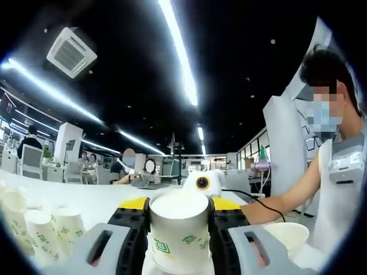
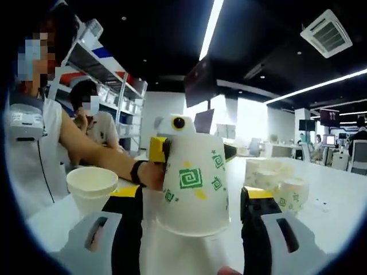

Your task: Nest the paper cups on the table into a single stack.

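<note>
An upside-down paper cup (image 1: 179, 232) with green square prints is clamped between the jaws of my left gripper (image 1: 179, 206). In the right gripper view the same cup (image 2: 195, 183) hangs from the left gripper (image 2: 159, 150), which holds its narrow end. It hovers just over my right gripper (image 2: 191, 193). That gripper's jaws stand wider apart, with the white body of another paper cup (image 2: 192, 255) filling the gap between them. Several loose cups (image 1: 40, 229) (image 2: 275, 180) stand grouped on the white table (image 2: 338, 189). One upright cup (image 2: 92, 186) (image 1: 287, 235) stands apart.
The person (image 1: 338, 172) holding the grippers sits at the table edge, forearm (image 2: 97, 150) stretched over it. Other people sit at desks (image 1: 132, 172) far behind. Shelving (image 2: 109, 86) stands behind the person. Bare table lies beyond the cup group.
</note>
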